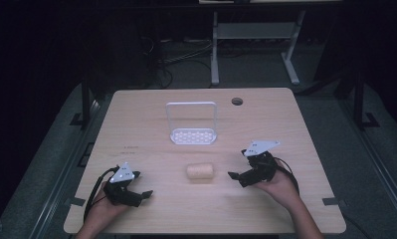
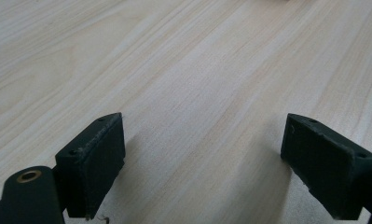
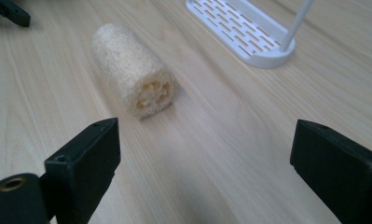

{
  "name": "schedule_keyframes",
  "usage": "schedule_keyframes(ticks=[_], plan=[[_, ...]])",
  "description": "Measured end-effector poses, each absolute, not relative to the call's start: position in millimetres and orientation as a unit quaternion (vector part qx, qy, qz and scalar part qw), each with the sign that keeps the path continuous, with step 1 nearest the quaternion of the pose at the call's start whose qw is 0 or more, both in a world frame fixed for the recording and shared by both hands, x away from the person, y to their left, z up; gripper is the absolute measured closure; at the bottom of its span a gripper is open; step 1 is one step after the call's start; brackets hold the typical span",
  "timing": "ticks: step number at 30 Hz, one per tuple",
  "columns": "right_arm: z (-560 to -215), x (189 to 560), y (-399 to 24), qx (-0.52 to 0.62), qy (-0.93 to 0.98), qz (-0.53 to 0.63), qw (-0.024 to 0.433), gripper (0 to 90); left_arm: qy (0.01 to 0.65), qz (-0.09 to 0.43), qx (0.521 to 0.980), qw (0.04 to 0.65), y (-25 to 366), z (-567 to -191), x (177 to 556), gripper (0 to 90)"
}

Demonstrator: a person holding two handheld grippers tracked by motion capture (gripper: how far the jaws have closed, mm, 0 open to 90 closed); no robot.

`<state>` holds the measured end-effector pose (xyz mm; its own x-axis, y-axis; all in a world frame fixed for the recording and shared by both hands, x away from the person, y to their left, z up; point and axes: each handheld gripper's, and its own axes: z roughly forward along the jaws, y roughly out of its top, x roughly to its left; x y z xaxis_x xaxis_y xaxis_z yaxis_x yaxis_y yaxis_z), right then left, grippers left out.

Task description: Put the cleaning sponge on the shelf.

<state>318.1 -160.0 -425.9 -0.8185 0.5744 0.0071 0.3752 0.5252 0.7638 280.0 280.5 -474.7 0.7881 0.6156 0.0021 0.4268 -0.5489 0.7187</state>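
My left gripper point(image 1: 145, 194) sits low over the table point(image 1: 136, 124), near its front edge, jaws spread wide. In the left gripper view nothing lies between them but bare wood grain. Jaw tips point inward, toward the table's middle.

Next along: loofah roll point(image 1: 200, 172), pale, lying on its side between the two grippers. It is nearer my right jaws than my left, touching neither. In the right gripper view the loofah roll point(image 3: 133, 70) lies ahead of the jaws and off toward the left-hand one, its cut end with the holes facing the camera.

Beyond the roll, farther from both sets of jaws: white rack point(image 1: 193, 135), slotted base with an upright wire frame. Well apart from the roll. In the right gripper view it stands ahead and to the right.

My right gripper point(image 1: 232, 175) is held just off the tabletop, jaws wide, nothing between them, tips pointing at the roll.
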Motion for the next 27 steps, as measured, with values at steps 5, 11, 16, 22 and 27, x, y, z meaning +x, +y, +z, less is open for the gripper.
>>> schedule_keyframes(ticks=[5,11,16,22,27], plan=[[-424,323,-152,0.261,0.871,0.399,0.117,8.3,0.299,0.128,0.871,0.369,281,-475,280,13.1],[-423,328,-141,0.248,0.877,0.399,0.103,8.2,0.299,0.128,0.871,0.369,280,-475,280,13.2],[-424,332,-131,0.230,0.885,0.396,0.086,8.3,0.299,0.129,0.871,0.369,281,-475,280,13.2],[-424,338,-115,0.210,0.894,0.388,0.076,8.3,0.298,0.128,0.872,0.367,281,-474,280,13.1],[-423,343,-104,0.192,0.897,0.391,0.072,8.5,0.298,0.128,0.872,0.368,281,-474,280,13.2]])
